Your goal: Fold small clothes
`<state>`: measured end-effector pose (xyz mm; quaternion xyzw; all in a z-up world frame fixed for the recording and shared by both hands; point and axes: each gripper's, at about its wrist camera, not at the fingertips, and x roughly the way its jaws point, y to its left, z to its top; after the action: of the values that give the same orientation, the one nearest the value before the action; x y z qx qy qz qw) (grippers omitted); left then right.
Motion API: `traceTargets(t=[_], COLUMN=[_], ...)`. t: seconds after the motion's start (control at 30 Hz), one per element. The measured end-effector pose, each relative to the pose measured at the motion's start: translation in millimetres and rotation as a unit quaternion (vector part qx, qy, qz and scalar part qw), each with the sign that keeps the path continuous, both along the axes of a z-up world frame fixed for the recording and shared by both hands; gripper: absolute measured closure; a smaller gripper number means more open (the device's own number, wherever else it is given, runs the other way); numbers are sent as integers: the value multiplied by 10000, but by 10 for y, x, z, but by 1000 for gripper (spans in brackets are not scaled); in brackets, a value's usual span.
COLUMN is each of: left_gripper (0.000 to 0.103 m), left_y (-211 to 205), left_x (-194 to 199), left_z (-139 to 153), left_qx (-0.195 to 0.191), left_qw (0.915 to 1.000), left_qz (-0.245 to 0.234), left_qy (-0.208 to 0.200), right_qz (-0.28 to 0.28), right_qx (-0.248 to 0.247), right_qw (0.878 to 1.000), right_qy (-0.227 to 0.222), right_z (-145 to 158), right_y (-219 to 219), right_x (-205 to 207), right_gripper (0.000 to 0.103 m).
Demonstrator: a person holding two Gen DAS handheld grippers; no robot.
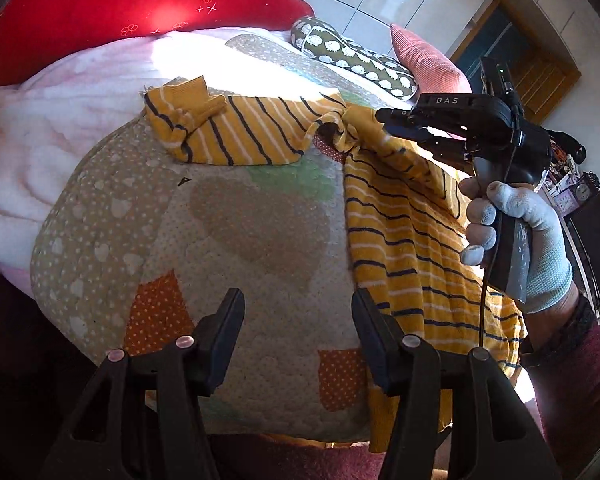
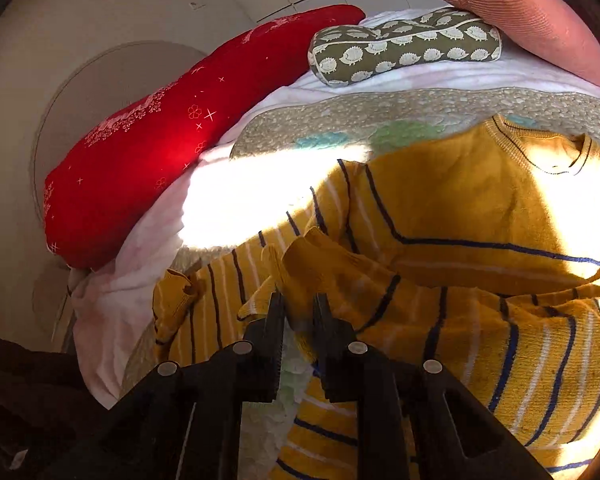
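Left wrist view: my left hand-held gripper [image 1: 298, 312] hovers with its fingers spread wide over the quilt [image 1: 228, 232], holding nothing. The sweater [image 1: 404, 220], yellow with dark and white stripes, lies on the quilt to the right, one sleeve [image 1: 236, 132] stretched out to the left across the bed. My gloved right hand [image 1: 516, 232] grips the handle of the right hand-held gripper [image 1: 384, 118], whose tips sit at the bunched cloth where sleeve meets body.

In the right wrist view, the right hand-held gripper [image 2: 299, 304] has its fingers drawn close with a fold of the sweater [image 2: 460, 216] between them, near the armpit; I can't tell whether it actually pinches. Behind lie a red pillow [image 2: 148, 140], a hedgehog-print cushion [image 2: 404, 46] and a pink cushion [image 2: 512, 12].
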<state>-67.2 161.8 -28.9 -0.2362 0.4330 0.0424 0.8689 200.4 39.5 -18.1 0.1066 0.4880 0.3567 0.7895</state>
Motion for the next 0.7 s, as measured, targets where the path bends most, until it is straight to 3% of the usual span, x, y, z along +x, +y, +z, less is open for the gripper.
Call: traceTargets(t=[0.1, 0.2, 0.23, 0.37, 0.47, 0.53, 0.7], left_gripper=[48, 45, 44, 43, 43, 43, 43], left_y=[-14, -17, -19, -86, -193, -278, -474], left_x=[25, 80, 109, 250, 358, 418, 532], left_z=[30, 53, 52, 23, 28, 42, 31], left_qx=[93, 142, 135, 84, 55, 78, 278], left_qw=[9999, 9999, 9999, 9999, 9997, 9995, 9984], left_qz=[-51, -74, -77, -150, -235, -314, -471], left_qy=[-32, -54, -52, 10, 28, 26, 144], right_qz=[245, 80, -94, -937, -1340, -1624, -2150], right_qx=[329, 571, 525, -669, -1479, -1627, -1442], right_qw=[9990, 9983, 9984, 9900, 9774, 9718, 9659], right_qy=[169, -56, -180, -812, -702, -519, -50], right_z=[74, 280, 365, 540, 444, 333, 40], right_y=[-184, -677, -908, -1709, -2144, -2381, -2695], right_x=[-133, -197, -187, 10, 272, 453, 849], right_gripper=[71, 68, 61, 53, 53, 53, 53])
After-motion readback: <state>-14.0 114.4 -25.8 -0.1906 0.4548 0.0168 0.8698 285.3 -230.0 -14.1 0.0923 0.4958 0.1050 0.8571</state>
